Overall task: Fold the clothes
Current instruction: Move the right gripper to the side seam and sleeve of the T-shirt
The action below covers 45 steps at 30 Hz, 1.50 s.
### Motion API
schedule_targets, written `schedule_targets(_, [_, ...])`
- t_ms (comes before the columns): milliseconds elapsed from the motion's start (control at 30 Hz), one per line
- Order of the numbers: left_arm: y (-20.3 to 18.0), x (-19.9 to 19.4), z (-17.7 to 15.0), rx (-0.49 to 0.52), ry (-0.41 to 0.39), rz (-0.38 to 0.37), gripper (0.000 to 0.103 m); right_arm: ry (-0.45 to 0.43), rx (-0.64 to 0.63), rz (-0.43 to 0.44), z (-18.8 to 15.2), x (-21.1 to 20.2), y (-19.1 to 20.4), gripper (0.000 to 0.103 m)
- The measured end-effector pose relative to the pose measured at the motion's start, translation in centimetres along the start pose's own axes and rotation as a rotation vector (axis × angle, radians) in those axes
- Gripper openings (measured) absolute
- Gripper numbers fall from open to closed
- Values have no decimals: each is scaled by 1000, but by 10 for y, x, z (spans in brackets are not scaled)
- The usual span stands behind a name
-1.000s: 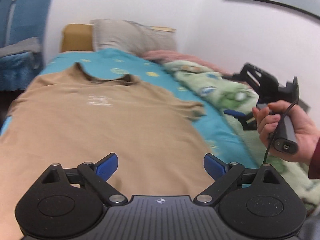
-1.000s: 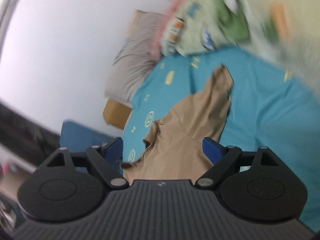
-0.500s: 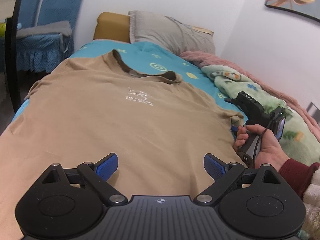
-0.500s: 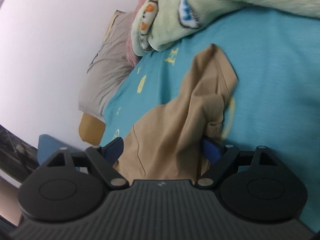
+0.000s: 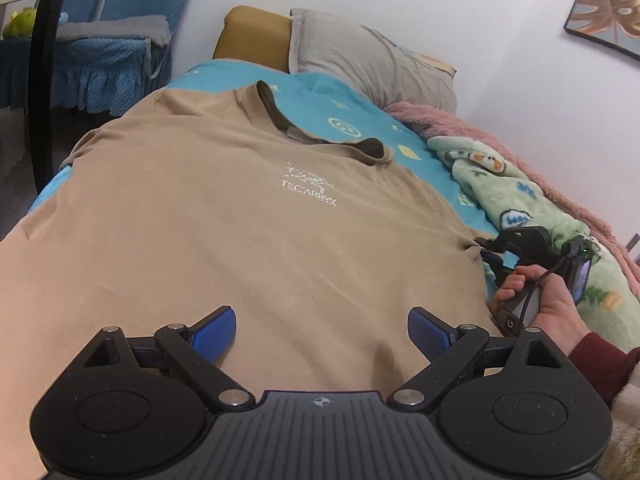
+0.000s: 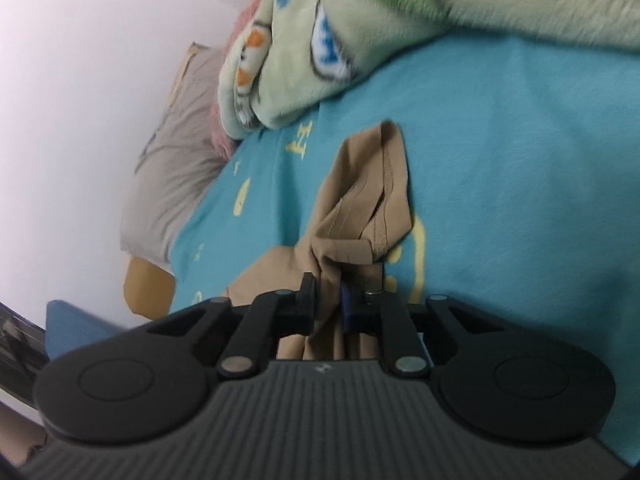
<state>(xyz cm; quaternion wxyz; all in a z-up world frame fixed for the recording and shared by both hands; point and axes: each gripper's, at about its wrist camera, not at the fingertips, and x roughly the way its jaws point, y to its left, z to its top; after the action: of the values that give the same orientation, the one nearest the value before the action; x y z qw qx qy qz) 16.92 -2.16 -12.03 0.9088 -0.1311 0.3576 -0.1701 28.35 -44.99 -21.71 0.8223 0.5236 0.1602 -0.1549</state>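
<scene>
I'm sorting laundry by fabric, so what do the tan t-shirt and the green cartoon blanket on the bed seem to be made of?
Tan t-shirt: looks like thin matte cotton-type jersey; it drapes limp, bunches softly where the right gripper pinches the sleeve, with a stitched hem showing. Green cartoon blanket: probably plush fleece; its surface is fuzzy, with soft fibres along the edges. Exact fibre can't be told.

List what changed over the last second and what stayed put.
The right gripper dropped toward the bed and clamped shut on the sleeve of the tan T-shirt, bunching the fabric; a second ago its jaws were wide apart. The left gripper moved in lower over the shirt's hem. Unchanged: the left gripper's open jaws, the shirt spread flat, the green blanket and the pillow.
</scene>
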Motion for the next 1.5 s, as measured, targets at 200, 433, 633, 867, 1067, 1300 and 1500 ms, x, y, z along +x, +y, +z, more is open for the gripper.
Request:
schedule_targets(200, [-5, -6, 0, 15, -17, -1, 94, -64, -5, -47, 14, -36, 9, 9])
schedule_targets(433, [-9, -13, -1, 24, -34, -2, 94, -2, -1, -56, 18, -53, 4, 12])
schedule_targets(633, [-7, -14, -1, 14, -34, 0, 94, 80, 18, -77, 3, -39, 3, 72])
schedule_targets(867, [-2, -5, -2, -3, -5, -3, 94, 105, -55, -84, -6, -12, 8, 65])
schedule_targets(1067, [0, 3, -3, -11, 11, -3, 94, 125, -270, -127, -20, 7, 31, 15])
schedule_targets(1300, [1, -4, 1, -30, -7, -11, 94, 92, -153, -83, -7, -29, 35, 11])
schedule_targets(1500, [-2, -19, 2, -30, -37, -21, 94, 108, 45, -48, -7, -49, 18, 35])
